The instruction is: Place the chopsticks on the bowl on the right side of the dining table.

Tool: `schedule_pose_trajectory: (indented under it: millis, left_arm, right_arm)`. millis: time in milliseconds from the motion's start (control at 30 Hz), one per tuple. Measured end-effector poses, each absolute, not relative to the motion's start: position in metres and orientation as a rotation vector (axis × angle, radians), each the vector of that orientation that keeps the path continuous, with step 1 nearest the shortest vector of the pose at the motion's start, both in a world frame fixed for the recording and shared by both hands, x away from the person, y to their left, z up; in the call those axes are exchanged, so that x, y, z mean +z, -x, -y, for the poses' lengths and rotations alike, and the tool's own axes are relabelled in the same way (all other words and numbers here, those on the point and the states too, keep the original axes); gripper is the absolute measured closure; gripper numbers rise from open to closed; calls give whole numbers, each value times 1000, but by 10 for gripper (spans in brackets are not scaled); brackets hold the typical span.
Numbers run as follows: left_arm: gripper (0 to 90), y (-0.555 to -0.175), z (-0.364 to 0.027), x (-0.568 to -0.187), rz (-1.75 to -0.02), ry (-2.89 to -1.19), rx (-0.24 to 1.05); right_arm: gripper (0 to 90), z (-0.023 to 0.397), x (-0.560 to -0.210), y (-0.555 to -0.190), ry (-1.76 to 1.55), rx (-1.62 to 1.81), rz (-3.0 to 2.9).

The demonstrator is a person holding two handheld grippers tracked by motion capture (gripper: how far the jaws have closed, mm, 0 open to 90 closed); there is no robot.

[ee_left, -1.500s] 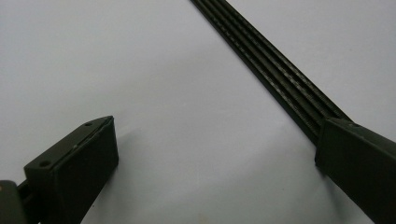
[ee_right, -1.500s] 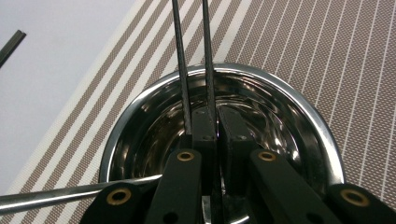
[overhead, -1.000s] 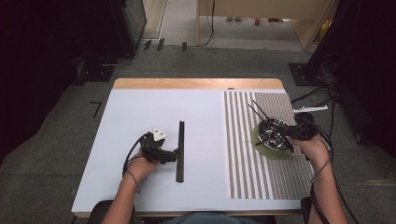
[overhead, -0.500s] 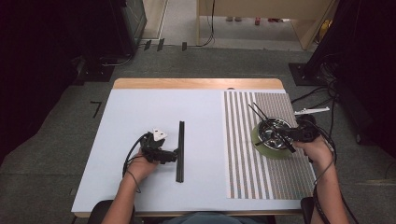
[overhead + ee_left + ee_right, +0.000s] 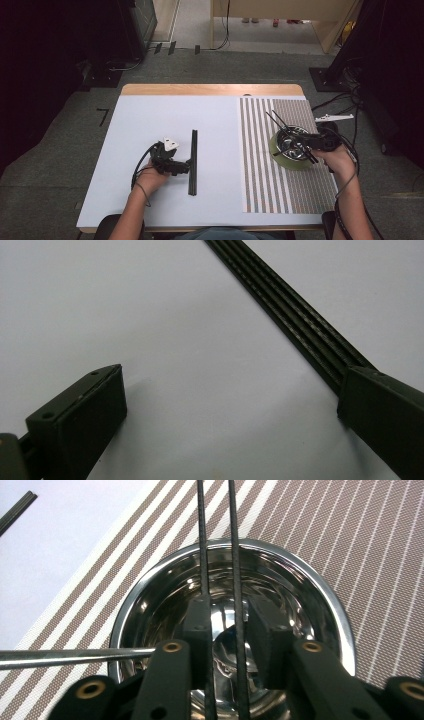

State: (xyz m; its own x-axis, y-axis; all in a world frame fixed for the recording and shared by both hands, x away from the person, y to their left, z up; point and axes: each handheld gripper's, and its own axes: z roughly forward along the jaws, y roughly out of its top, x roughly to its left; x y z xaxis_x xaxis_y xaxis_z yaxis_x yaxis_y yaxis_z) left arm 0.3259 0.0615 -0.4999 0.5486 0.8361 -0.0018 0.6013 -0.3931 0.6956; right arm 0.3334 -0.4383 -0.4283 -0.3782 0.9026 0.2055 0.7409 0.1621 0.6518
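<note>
Right tool (image 5: 232,645) sits over the steel bowl (image 5: 320,605) on the striped mat (image 5: 260,175); jaws narrow around two thin black sticks (image 5: 233,540), though contact with both pads cannot be confirmed. Left tool (image 5: 230,420) rests low on the worktop (image 5: 145,120); jaws wide and empty, one jaw touching the ridged black bar (image 5: 295,320). Probable step: gripping the sticks at the bowl; next move calls for a firm closure, then a straight lift.
</note>
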Motion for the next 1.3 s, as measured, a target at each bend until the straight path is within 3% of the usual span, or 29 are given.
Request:
schedule_pose_trajectory:
  millis: [167,467,1300]
  left_arm:
    - [0,-326,-62,-500,-1152,-2133,464]
    - [0,-326,-61,-500,-1152,-2133,464]
    - [0,-326,-61,-500,-1153,-2133,464]
  right_arm:
    - [610,435,-432,-336,-1597,1036,-2194]
    - [588,424,-438,-341,-1564,1017,-2207]
    - [759,416,-443,-342,-1535,951,-2232]
